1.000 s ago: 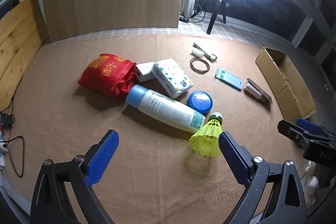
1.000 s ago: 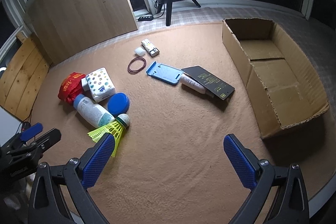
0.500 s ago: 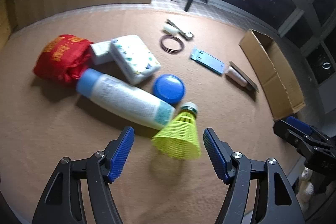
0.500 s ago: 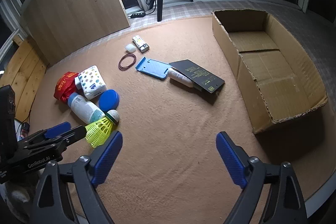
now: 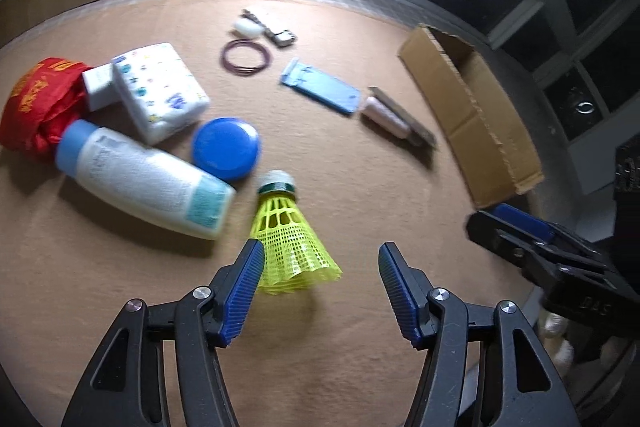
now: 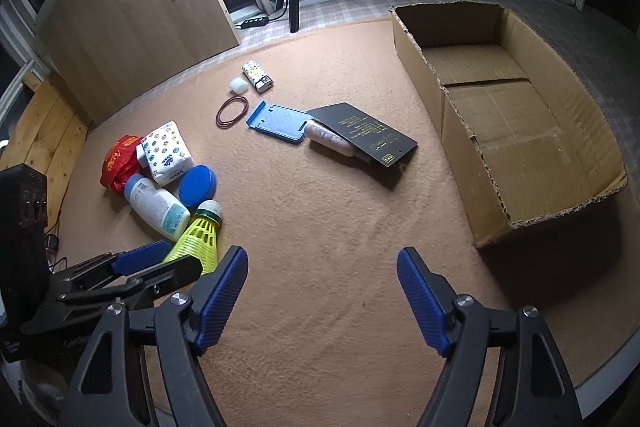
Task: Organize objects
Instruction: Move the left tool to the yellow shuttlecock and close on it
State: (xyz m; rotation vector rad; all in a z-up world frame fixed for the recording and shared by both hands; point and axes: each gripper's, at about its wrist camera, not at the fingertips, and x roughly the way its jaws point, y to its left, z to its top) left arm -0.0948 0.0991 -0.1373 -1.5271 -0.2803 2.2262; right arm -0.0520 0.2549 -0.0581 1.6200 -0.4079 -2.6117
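Left gripper (image 5: 320, 267) angled down over tan carpet (image 5: 120, 267), jaws just closing yet apart, holding nothing; yellow shuttlecock (image 5: 290, 245) lying between them, skirt edge just beside the pad at 9 o'clock, contact uncertain, cork tip toward 12 o'clock. White bottle (image 5: 148, 183) at 10 o'clock of the shuttlecock, blue lid (image 5: 226, 148) at 11 o'clock, red bag (image 5: 38, 107) cut off at frame edge. Right gripper (image 6: 322, 271) likewise closing, jaws apart over bare carpet. Cardboard box (image 6: 516, 131) at 2 o'clock, open-topped. Shuttlecock skirt partly hidden behind the left gripper in right view. Left view blurred.
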